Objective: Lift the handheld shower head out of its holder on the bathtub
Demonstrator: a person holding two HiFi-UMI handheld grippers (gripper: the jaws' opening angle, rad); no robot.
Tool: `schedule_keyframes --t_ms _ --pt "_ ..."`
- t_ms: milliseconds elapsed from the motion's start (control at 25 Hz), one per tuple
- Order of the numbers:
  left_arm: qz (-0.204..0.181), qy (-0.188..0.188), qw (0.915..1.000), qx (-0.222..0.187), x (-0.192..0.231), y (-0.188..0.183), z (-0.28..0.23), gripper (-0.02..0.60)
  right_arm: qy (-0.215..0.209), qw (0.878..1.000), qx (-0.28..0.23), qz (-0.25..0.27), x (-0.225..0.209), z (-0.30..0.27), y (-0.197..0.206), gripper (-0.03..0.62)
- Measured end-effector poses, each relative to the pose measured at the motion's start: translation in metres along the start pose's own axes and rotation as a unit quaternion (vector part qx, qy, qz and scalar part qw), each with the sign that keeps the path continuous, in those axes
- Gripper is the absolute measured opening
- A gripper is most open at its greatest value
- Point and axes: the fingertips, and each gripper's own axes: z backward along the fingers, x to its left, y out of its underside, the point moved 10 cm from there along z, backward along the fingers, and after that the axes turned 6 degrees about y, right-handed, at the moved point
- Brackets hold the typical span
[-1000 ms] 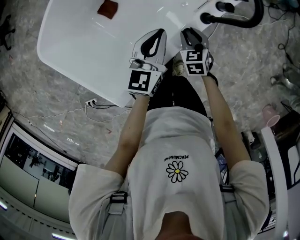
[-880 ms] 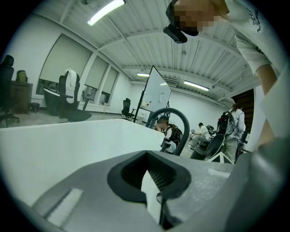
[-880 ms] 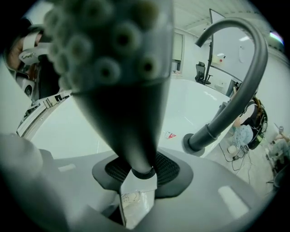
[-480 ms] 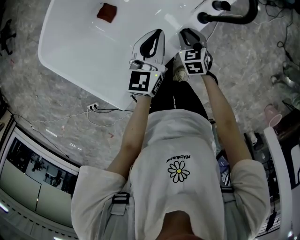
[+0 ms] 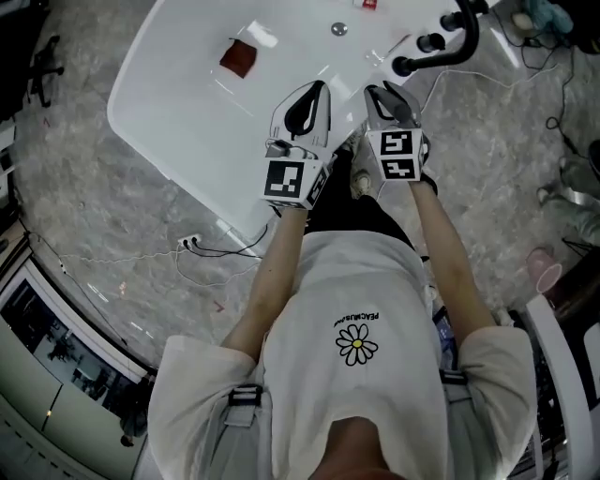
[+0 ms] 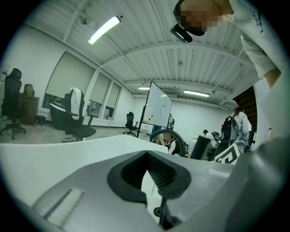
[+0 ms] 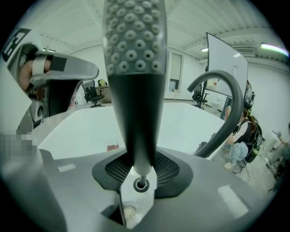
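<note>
The handheld shower head (image 7: 135, 90), a black handle with a grey studded face, stands upright between the jaws of my right gripper (image 7: 138, 174), which is shut on the handle's base. Its black hose (image 7: 225, 106) curves away to the right. In the head view my right gripper (image 5: 382, 94) hovers over the near rim of the white bathtub (image 5: 178, 112), with the hose (image 5: 452, 56) arching beyond it. My left gripper (image 5: 314, 94) sits just to its left, shut on nothing. Its pads (image 6: 159, 179) meet, and the tub rim lies behind them. I cannot make out the holder.
A small red object (image 5: 239, 59) lies inside the tub, close to a round drain (image 5: 338, 29). Black fittings (image 5: 430, 42) sit on the tub's far corner. White cables (image 5: 192, 246) trail over the marble floor on the left. A pink cup (image 5: 541, 266) stands at the right.
The head view has shifted, so more of the tub and its drain show. Both grippers stay side by side over the rim, and the right one still holds the shower head.
</note>
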Motion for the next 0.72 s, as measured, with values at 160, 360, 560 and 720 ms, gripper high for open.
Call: schedule_keyframes --t_ms 160,360,560,720 --pt "-0.015 0.036 0.9984 -0.04 -0.018 -0.025 0.006 0.0 0.008 0.998 -0.061 -0.022 -0.006 0.028 -0.038 0.153" --pt "-0.044 0.061 0.9938 -0.082 -0.04 -0.077 0.019 0.0 0.025 0.992 -0.12 -0.027 -0.009 0.071 -0.078 0.153" --pt "-0.073 0.053 0.985 -0.147 -0.057 -0.124 0.04 0.0 0.048 0.977 -0.203 -0.044 -0.014 0.132 -0.12 0.153" --pt "-0.135 0.016 0.9811 -0.138 -0.08 -0.155 0.062 0.0 0.079 0.962 -0.253 -0.058 -0.019 0.184 -0.15 0.153"
